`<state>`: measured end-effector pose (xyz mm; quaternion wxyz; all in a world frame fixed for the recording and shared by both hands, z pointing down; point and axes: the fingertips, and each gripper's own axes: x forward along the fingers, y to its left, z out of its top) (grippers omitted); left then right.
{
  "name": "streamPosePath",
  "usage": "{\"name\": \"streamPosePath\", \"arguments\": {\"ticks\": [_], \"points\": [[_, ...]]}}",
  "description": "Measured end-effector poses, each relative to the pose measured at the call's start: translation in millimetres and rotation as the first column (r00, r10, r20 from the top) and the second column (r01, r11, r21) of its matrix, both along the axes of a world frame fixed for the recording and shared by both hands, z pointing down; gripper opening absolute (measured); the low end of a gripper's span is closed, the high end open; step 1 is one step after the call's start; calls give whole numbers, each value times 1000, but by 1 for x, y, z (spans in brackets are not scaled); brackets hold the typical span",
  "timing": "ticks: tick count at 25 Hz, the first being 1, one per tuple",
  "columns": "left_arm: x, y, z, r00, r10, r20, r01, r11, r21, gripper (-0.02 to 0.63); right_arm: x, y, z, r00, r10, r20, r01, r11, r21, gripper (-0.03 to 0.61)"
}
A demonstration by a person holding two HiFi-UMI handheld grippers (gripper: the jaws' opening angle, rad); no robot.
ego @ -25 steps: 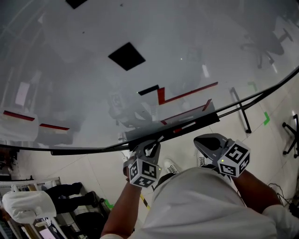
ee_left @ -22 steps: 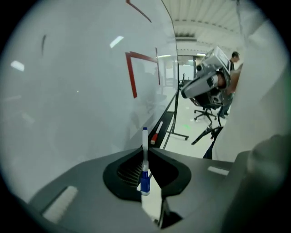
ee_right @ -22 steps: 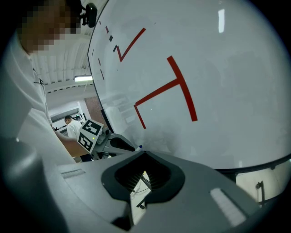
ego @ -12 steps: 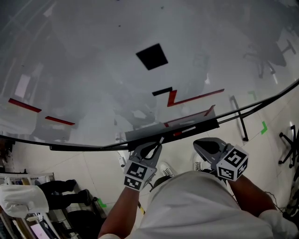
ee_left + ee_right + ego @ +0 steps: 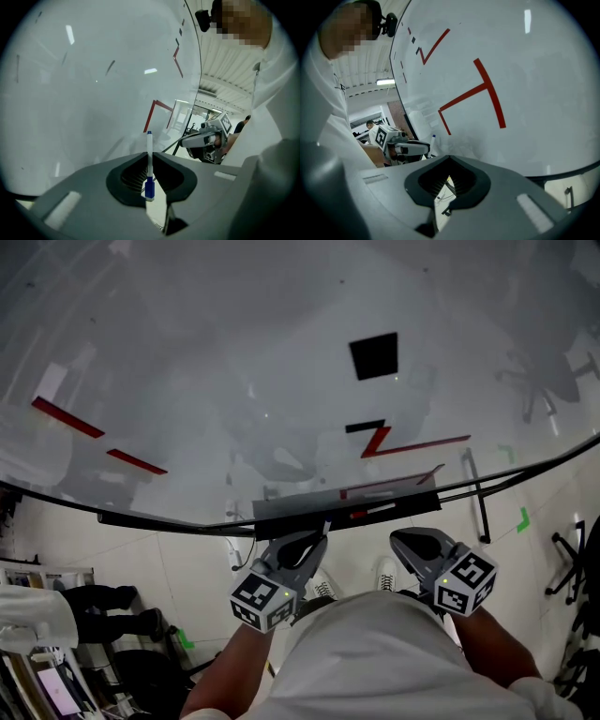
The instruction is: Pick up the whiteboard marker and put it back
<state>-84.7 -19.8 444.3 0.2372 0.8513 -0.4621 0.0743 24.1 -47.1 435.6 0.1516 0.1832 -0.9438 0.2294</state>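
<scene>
- Here the left gripper [image 5: 149, 158] is clenched on the whiteboard marker [image 5: 149, 164], which stands upright between its jaws at the lower middle of the left gripper view.
- The marker has a white barrel with blue at both ends; its upper end rises past the jaw tips, in front of the whiteboard [image 5: 93, 84].
- In the head view the left gripper [image 5: 312, 540] sits at lower centre, just below the dark tray [image 5: 291, 515] that runs along the whiteboard's [image 5: 216, 371] lower edge; the marker's end [image 5: 324, 525] pokes up toward that tray.
- The right gripper [image 5: 449, 158] has its jaws closed together with nothing between them; only floor shows through the small gap below the tips.
- In the head view the right gripper [image 5: 405, 542] is at lower right of centre, beside the left one and apart from it.
- The board carries red lines [image 5: 412, 444] and a black square [image 5: 374, 355] at upper right.
- A small red-and-white thing [image 5: 370, 514] lies on the tray; what it is cannot be told.
</scene>
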Motion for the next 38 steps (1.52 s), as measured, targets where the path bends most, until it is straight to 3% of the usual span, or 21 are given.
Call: {"name": "streamPosePath", "arguments": {"ticks": [8, 19, 26, 38], "points": [[-7, 12, -20, 997, -22, -75, 26, 998, 52, 52, -3, 1, -1, 1000, -21, -9, 21, 1000, -3, 2], [-9, 21, -30, 997, 0, -78, 7, 995, 96, 52, -9, -3, -6, 1000, -20, 11, 20, 1000, 0, 2], [-11, 15, -29, 997, -14, -72, 19, 997, 70, 51, -8, -6, -3, 1000, -14, 6, 14, 1000, -5, 2], [-7, 14, -29, 998, 6, -67, 1, 995, 101, 54, -6, -7, -1, 1000, 0, 7, 0, 1000, -10, 2]]}}
